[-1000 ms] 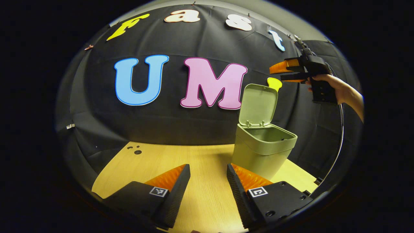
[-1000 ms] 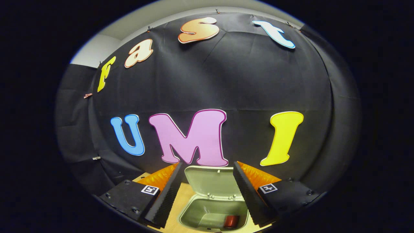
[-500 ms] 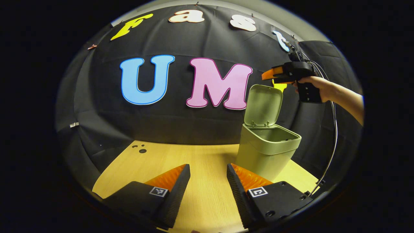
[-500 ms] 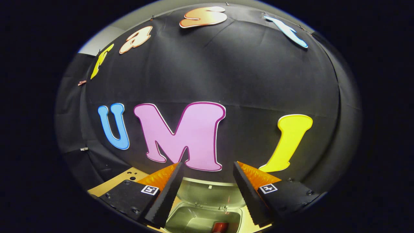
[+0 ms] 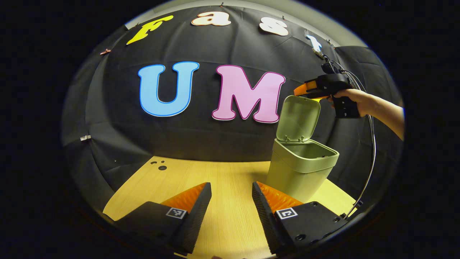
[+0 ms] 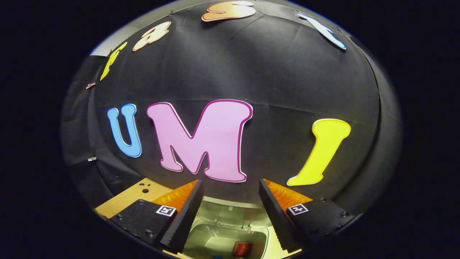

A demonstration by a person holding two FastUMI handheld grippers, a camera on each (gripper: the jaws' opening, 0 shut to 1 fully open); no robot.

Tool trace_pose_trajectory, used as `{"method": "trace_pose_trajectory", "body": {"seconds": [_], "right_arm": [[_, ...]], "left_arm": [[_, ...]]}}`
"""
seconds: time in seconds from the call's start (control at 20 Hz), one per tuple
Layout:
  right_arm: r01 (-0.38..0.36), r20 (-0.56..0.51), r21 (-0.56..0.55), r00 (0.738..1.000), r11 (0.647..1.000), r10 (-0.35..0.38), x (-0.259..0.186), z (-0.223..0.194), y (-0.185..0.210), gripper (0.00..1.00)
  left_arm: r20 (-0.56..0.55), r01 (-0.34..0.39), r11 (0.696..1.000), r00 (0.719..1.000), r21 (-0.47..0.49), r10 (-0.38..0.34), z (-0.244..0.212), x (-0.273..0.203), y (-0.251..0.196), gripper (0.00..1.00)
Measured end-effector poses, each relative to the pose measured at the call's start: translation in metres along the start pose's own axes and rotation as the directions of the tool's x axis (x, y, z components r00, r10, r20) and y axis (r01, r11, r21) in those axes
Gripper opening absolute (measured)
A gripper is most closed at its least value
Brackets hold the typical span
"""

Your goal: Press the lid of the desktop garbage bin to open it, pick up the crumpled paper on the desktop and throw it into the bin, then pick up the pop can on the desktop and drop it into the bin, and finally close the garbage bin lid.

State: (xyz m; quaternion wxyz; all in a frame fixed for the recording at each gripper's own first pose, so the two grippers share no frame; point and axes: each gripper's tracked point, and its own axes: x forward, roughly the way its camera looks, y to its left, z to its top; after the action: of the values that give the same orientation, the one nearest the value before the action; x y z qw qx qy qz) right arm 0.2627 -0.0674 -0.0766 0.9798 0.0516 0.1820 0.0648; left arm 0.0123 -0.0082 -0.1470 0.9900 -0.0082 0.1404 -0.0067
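A pale green bin (image 5: 300, 169) stands at the right of the wooden table (image 5: 201, 176), its lid (image 5: 298, 118) raised upright. My left gripper (image 5: 231, 201) hovers open over the table with nothing between its fingers. In the left gripper view, a hand holds the right gripper (image 5: 305, 91) level with the lid's top edge, just right of it. In the right gripper view, my right gripper (image 6: 230, 205) is open above the bin's mouth (image 6: 224, 242); the lid (image 6: 233, 212) shows between its fingers, and a red pop can (image 6: 241, 249) lies inside the bin.
The black cloth wall rises right behind the bin. Small dark holes (image 5: 160, 166) mark the table's far left part. A cable (image 5: 372, 158) hangs from the right gripper down past the bin's right side.
The right gripper has come down and closer to the lid's top edge. The left gripper view has drifted slightly, and the bin sits a little further right in it.
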Motion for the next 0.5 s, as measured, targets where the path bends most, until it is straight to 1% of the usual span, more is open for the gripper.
{"method": "trace_pose_trajectory", "body": {"seconds": [0.3,0.5], "right_arm": [[-0.011,-0.024,0.047,1.000,0.999,0.013,-0.038,-0.031,0.013,0.96],[-0.031,-0.037,0.069,0.999,0.997,0.033,-0.060,-0.055,0.022,0.96]], "left_arm": [[-0.036,-0.002,1.000,0.999,0.005,0.003,-0.007,0.004,0.000,0.77],[-0.030,0.010,1.000,1.000,0.010,-0.009,-0.004,0.003,-0.002,0.77]]}}
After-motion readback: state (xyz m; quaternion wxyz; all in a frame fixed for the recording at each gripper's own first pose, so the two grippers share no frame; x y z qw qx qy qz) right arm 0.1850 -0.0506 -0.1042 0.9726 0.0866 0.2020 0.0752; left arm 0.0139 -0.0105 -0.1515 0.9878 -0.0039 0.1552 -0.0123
